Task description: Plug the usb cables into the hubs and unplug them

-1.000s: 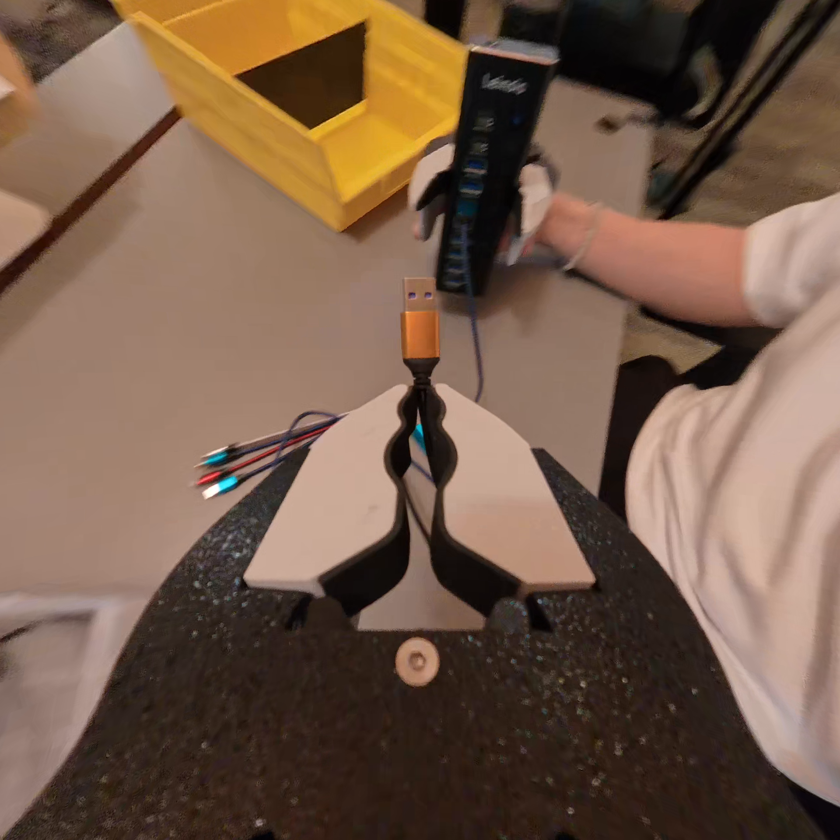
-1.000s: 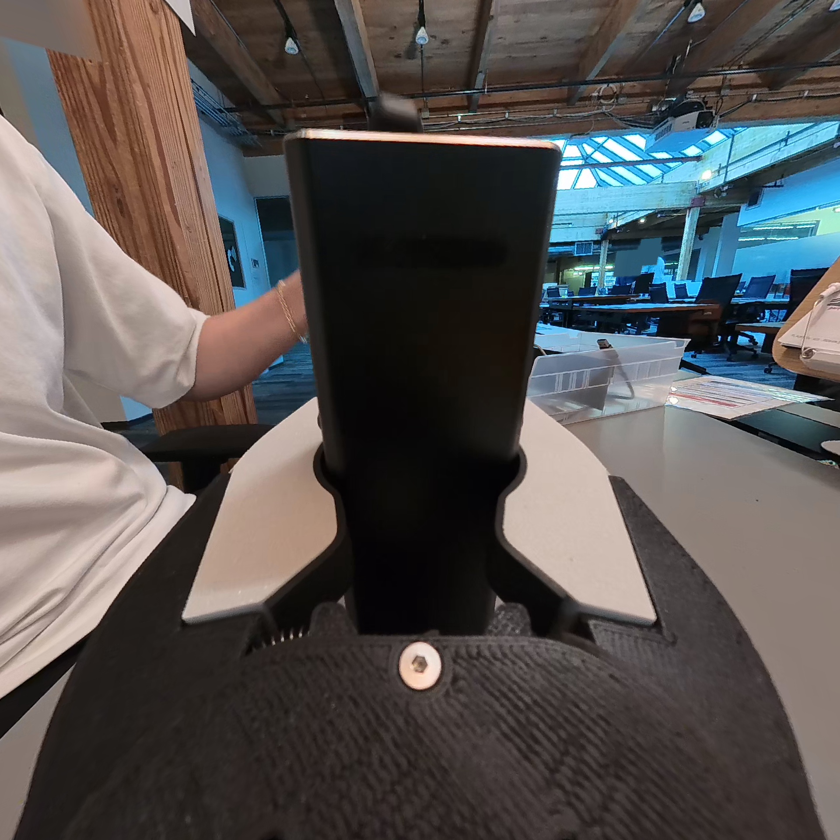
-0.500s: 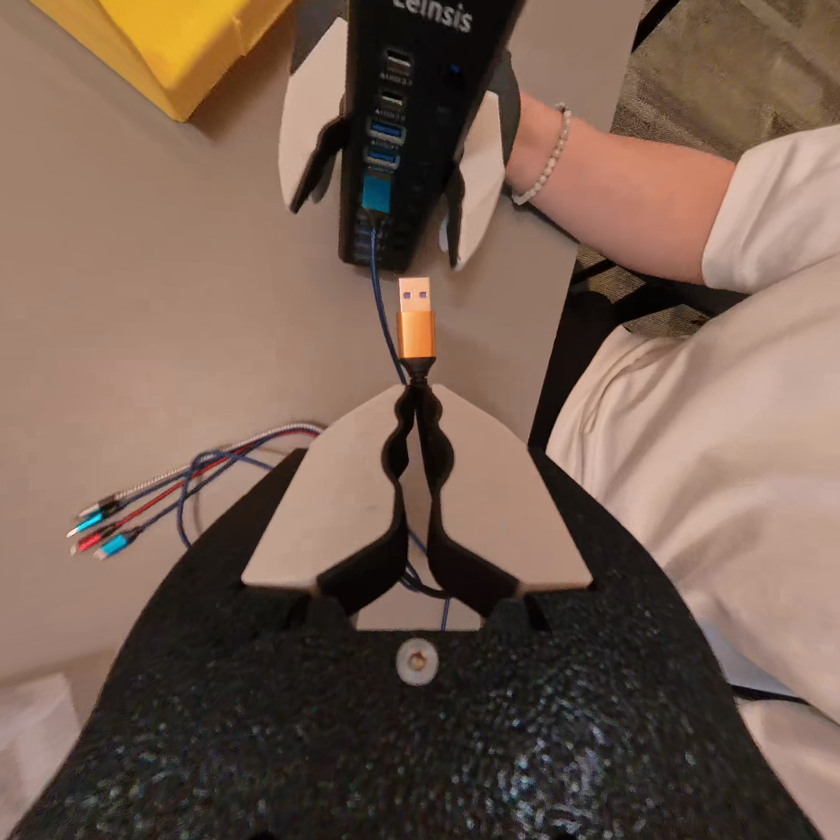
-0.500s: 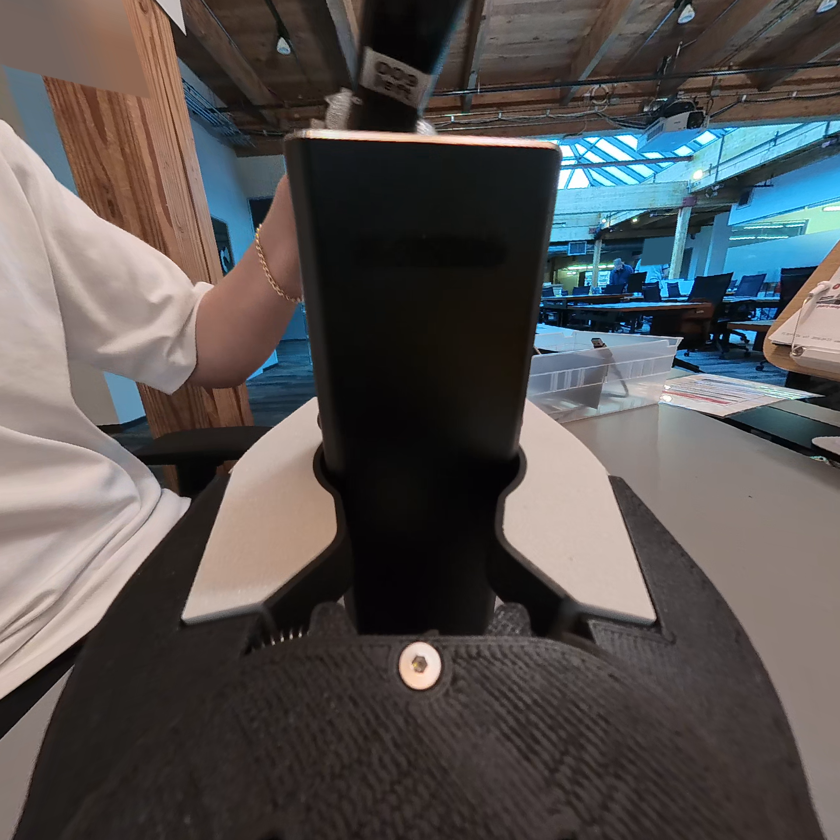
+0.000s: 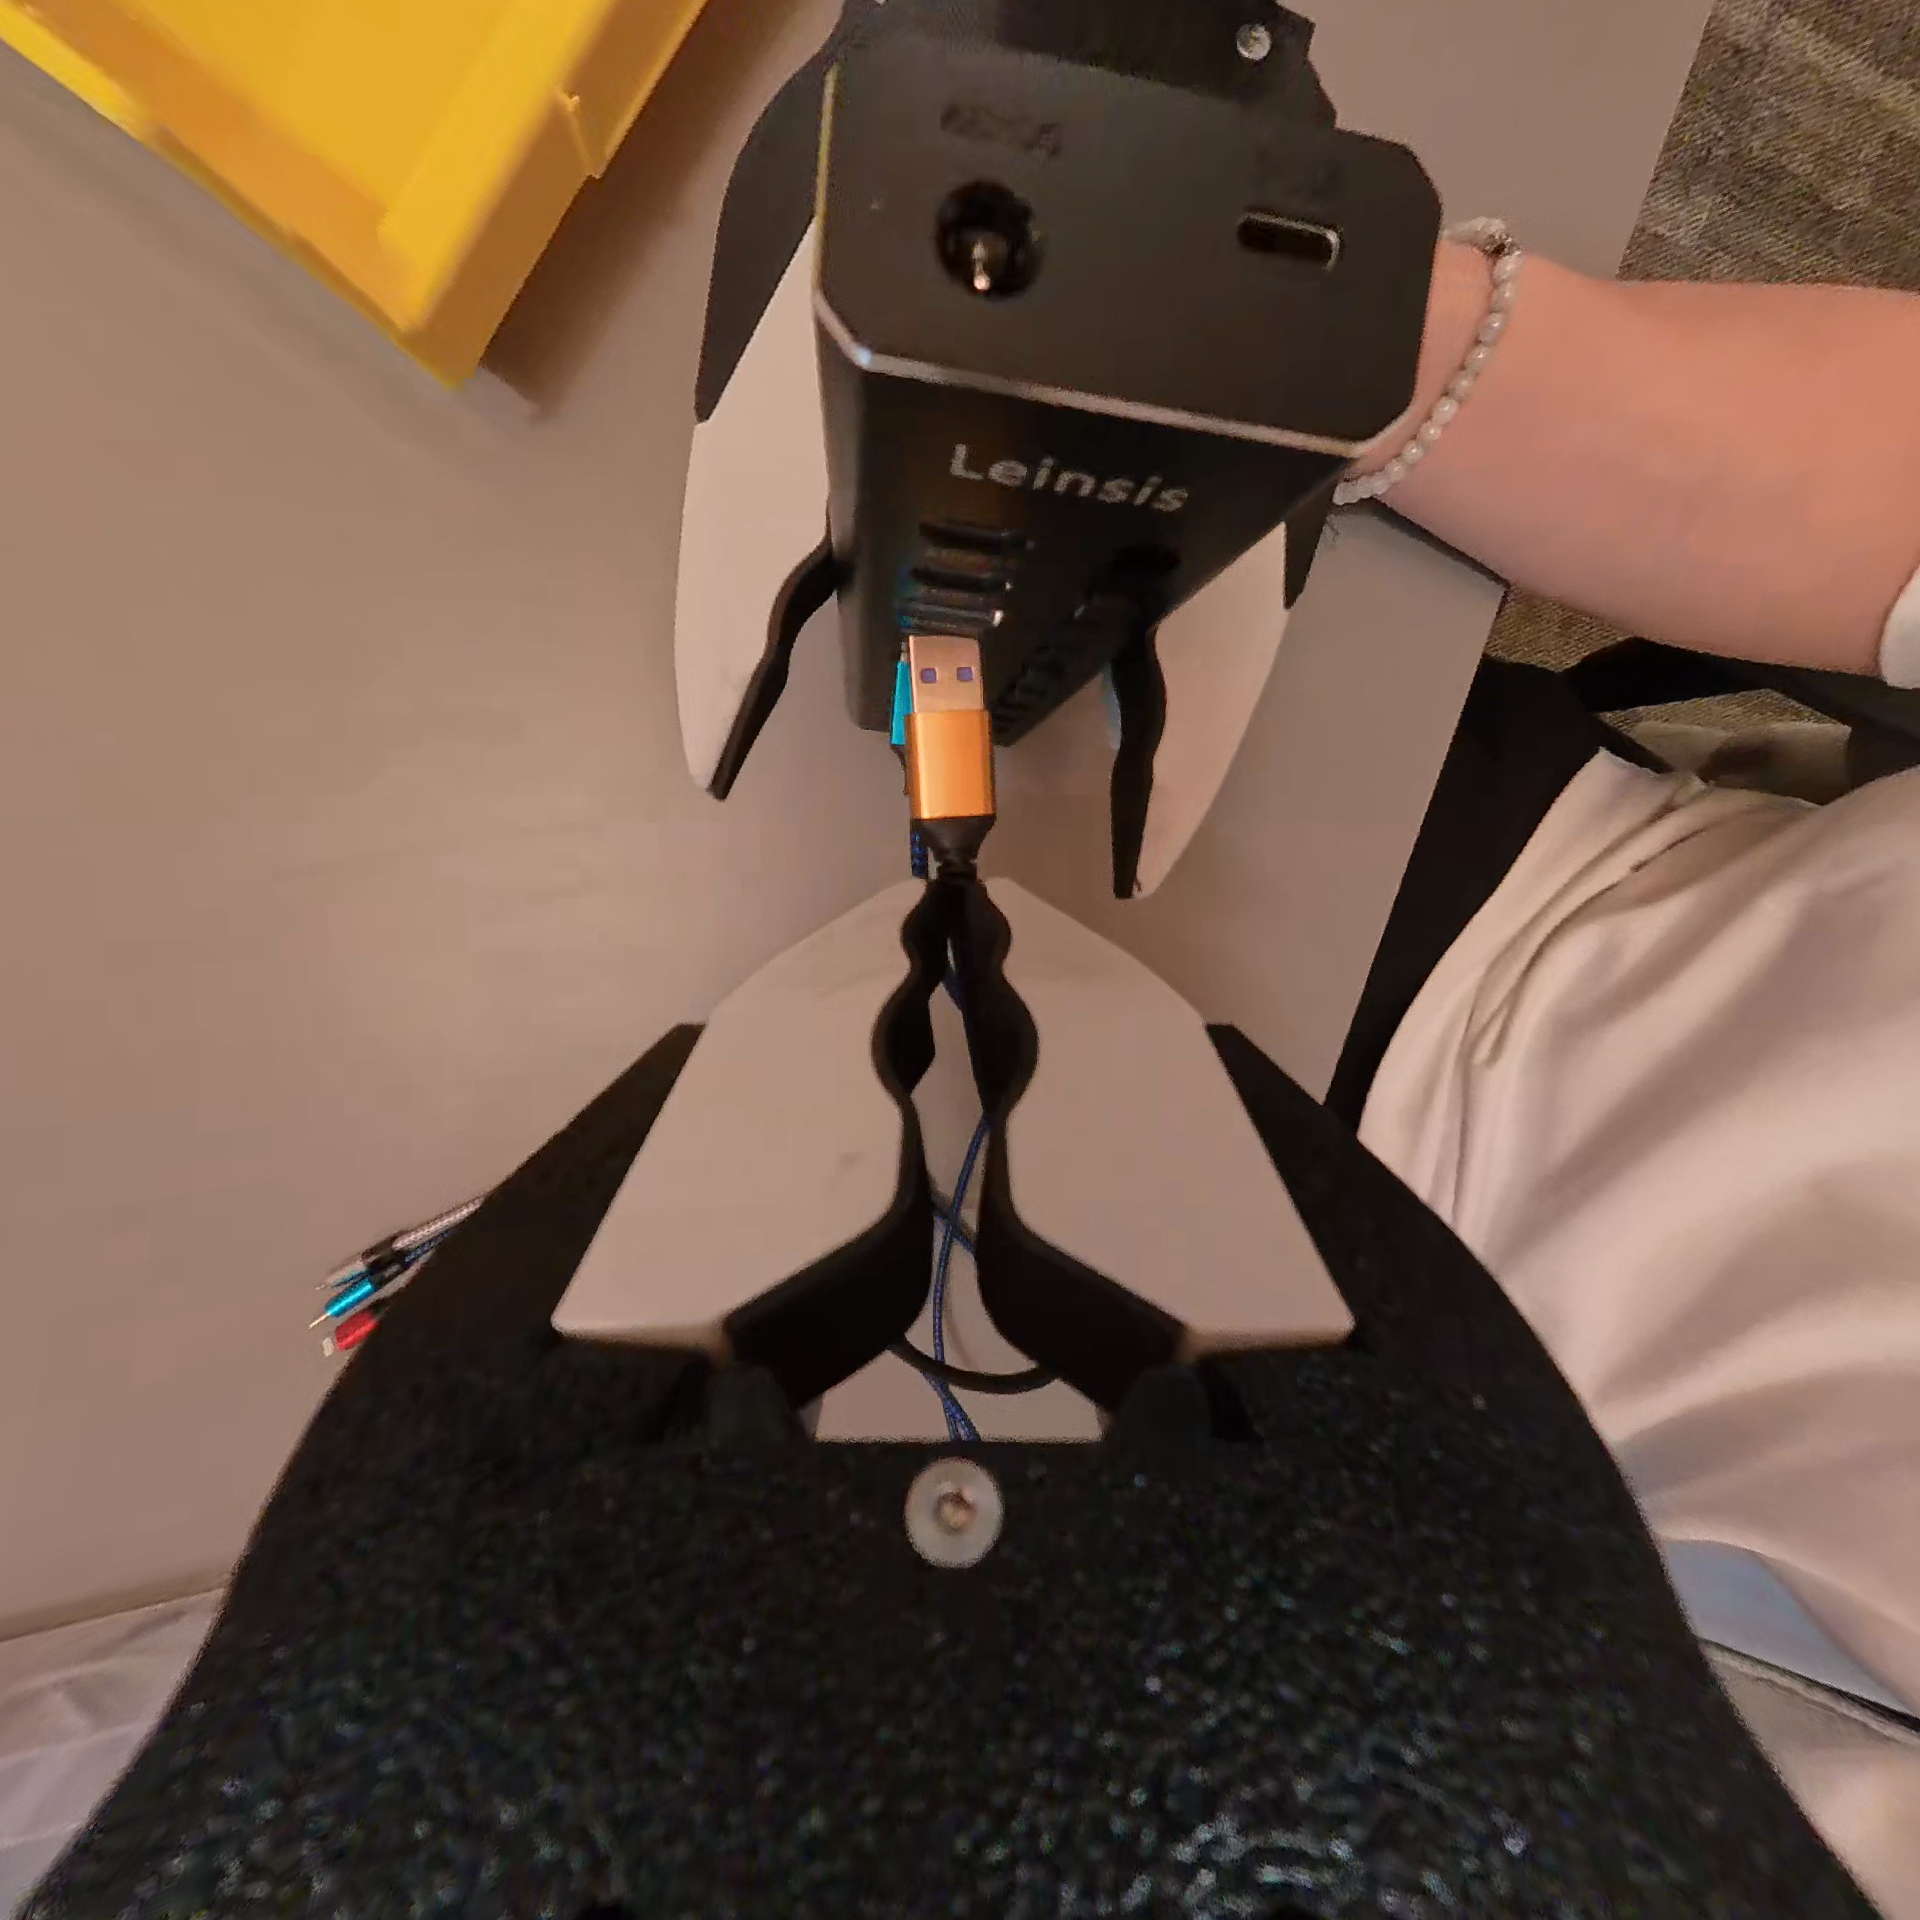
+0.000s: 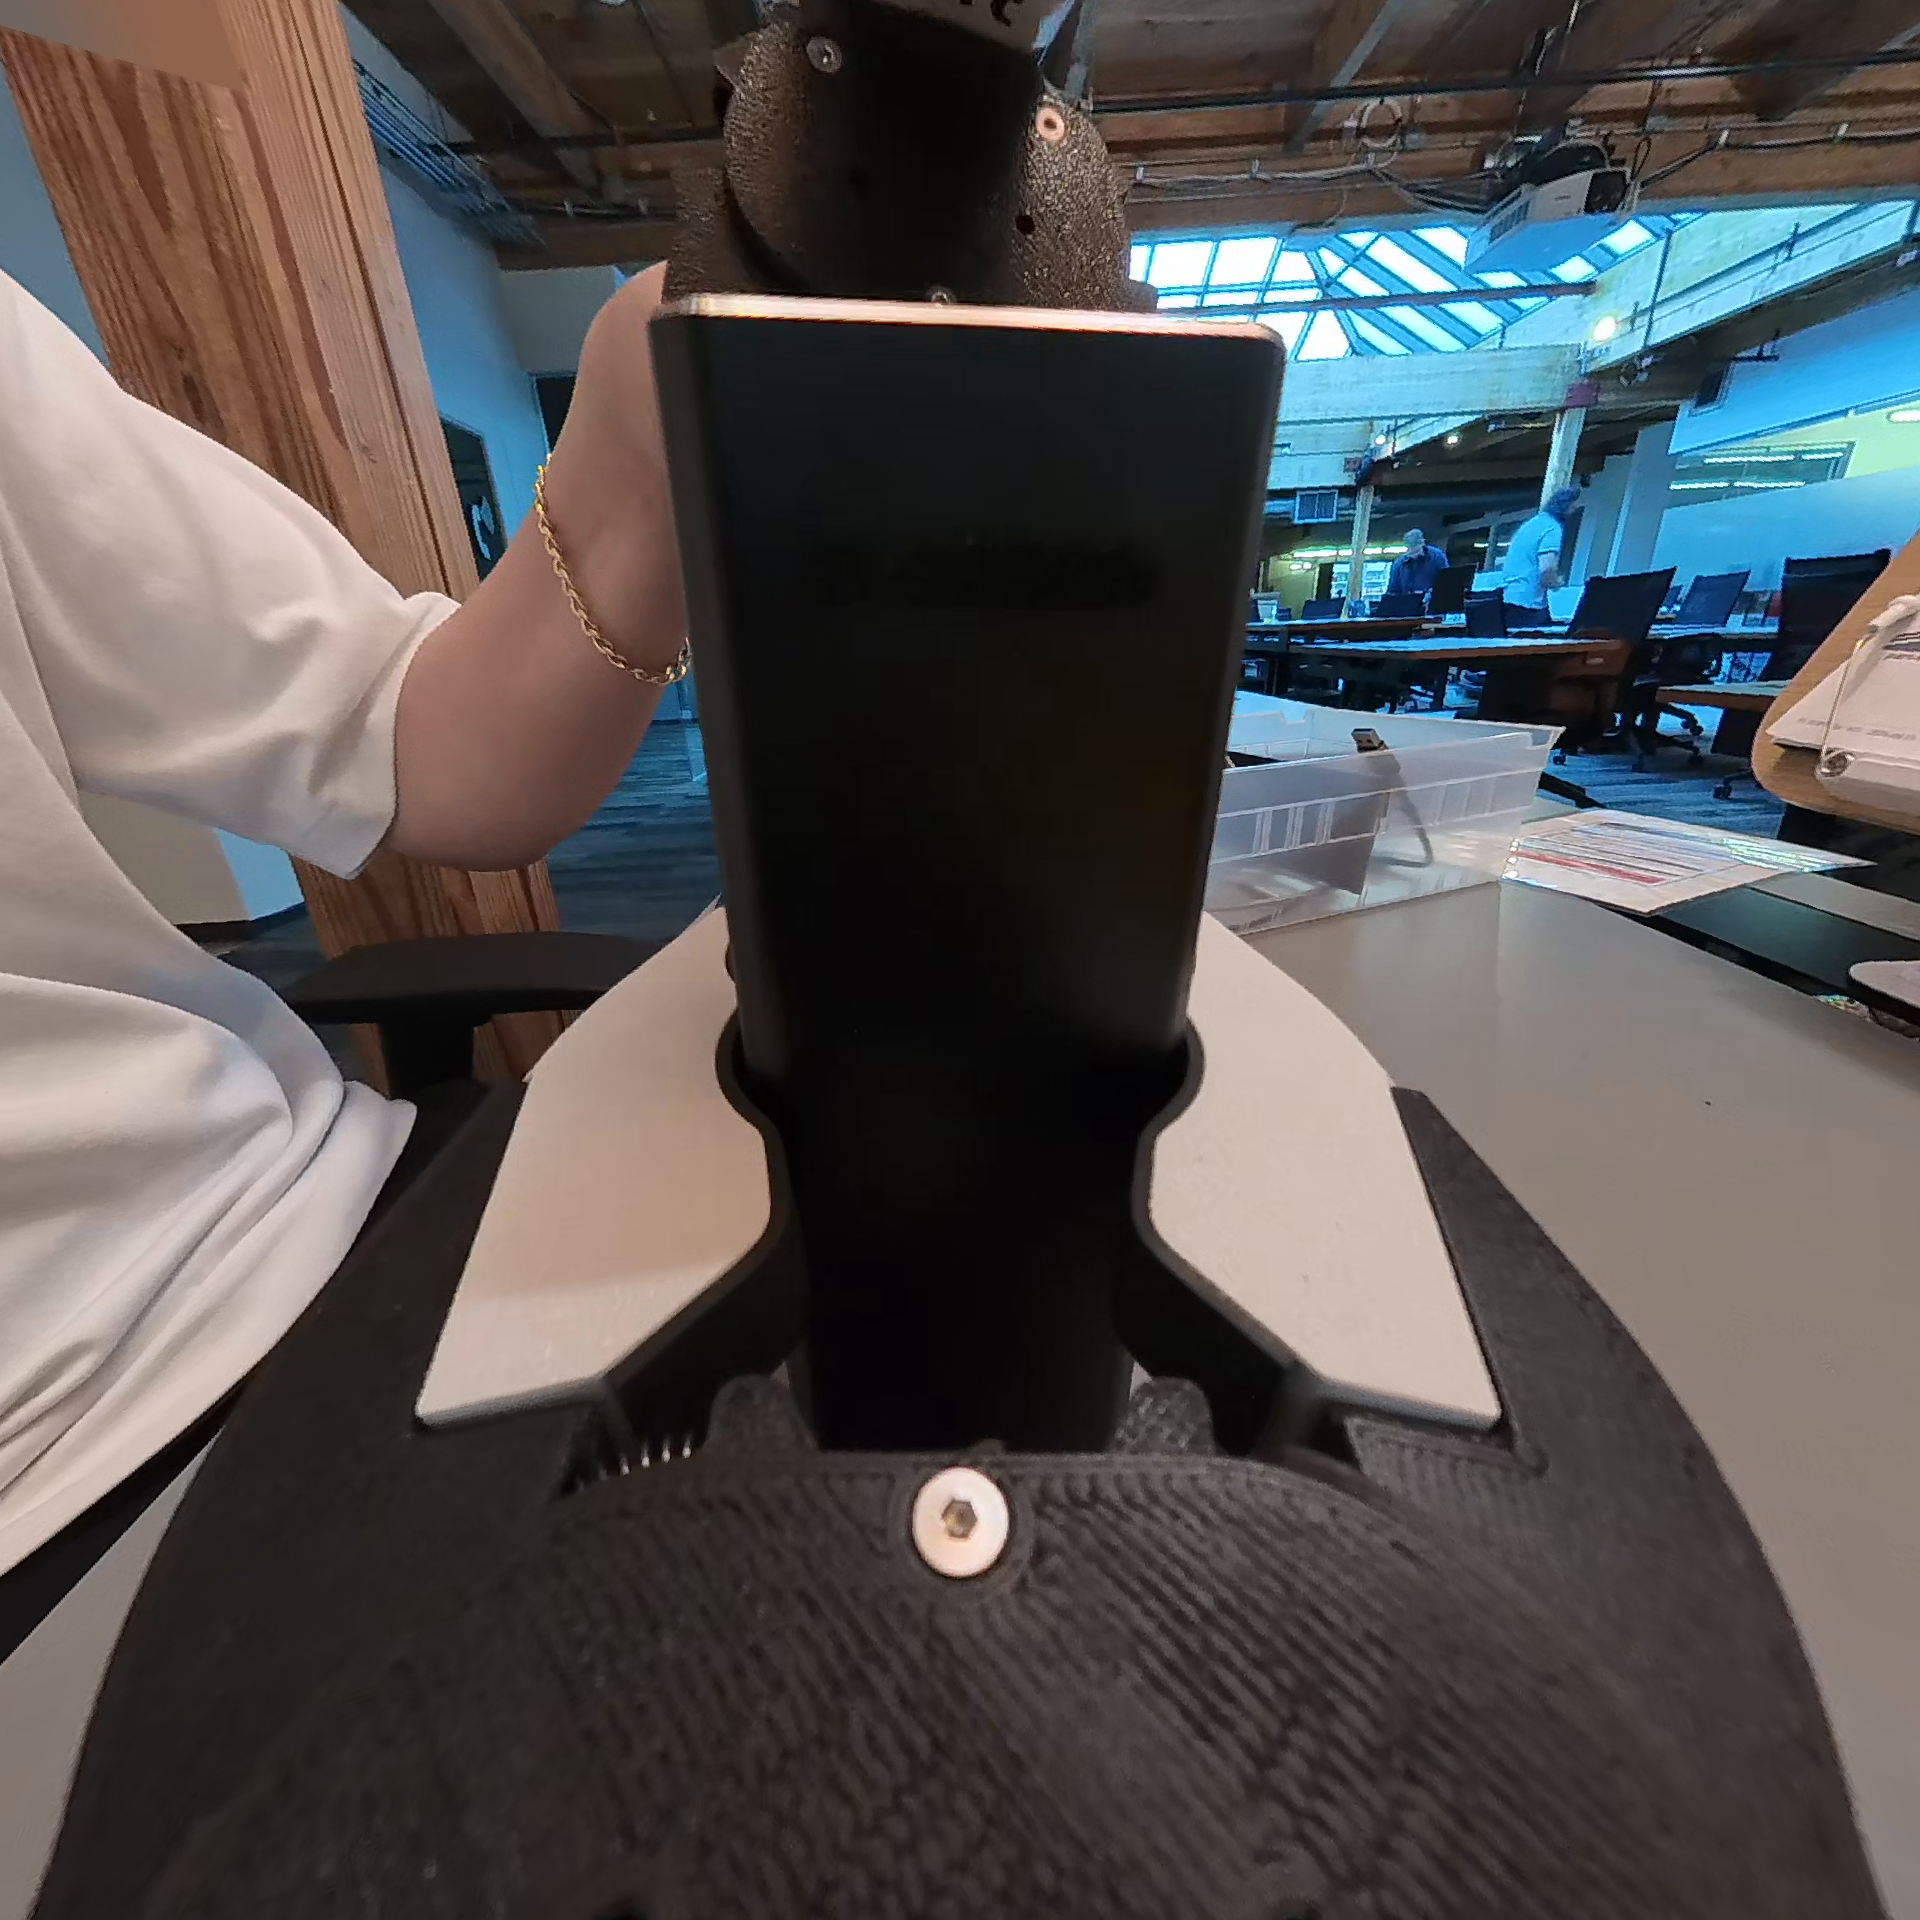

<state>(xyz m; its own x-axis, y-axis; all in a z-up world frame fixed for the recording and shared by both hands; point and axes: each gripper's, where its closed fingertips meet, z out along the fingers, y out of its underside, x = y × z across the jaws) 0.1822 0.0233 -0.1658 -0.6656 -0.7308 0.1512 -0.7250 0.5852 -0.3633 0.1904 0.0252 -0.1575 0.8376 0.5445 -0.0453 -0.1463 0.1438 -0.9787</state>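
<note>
Left wrist view: yellow bin (image 5: pixel 395 135) beside black hub (image 5: pixel 1091 416).

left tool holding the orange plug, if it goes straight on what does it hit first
Probably the black hub: the orange plug leads the left tool and points at its port row. Depth is unclear.

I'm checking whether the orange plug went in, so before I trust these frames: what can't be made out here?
- Left wrist view: the orange plug overlaps the hub ports; its tip is bare, whether it has entered is unclear.
- Left wrist view: the blue plug sits mostly behind the orange one.
- Right wrist view: the hub's back fills the view, hiding the ports and plug.
- Left wrist view: the yellow bin is cut off at the top.
</note>
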